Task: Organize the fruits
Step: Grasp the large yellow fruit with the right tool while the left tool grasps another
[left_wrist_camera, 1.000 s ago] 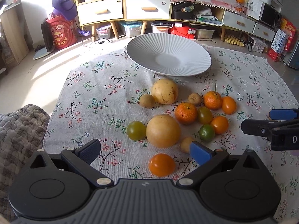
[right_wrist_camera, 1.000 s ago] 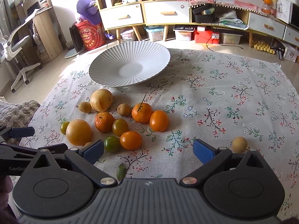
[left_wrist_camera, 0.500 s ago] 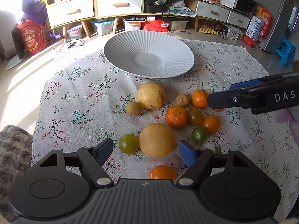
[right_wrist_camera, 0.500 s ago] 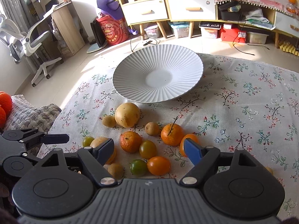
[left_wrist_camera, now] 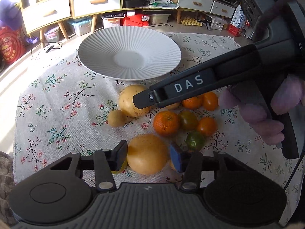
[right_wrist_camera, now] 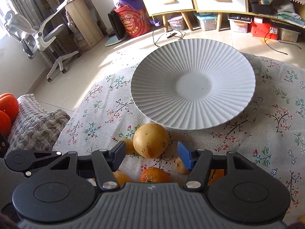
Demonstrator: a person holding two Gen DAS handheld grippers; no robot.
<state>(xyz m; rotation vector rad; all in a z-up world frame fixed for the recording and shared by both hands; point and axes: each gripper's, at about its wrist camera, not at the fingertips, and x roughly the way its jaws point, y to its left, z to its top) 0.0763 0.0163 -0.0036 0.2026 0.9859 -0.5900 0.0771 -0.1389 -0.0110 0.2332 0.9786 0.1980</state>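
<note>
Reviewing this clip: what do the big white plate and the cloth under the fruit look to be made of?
White plate: likely glazed ceramic, judging by its rigid radial ribs and soft satin sheen, though moulded plastic cannot be ruled out. Tablecloth: woven fabric, perhaps cotton or linen, matte, with a visible weave texture and a printed floral pattern.

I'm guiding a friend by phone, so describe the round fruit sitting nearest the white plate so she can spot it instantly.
Start at the big ribbed white plate on the flowered tablecloth. Just off its near rim sits a yellow-brown round fruit, framed by the right tool. It is dull, speckled with dark dots, and far bigger than the small tan fruit beside it.
</note>
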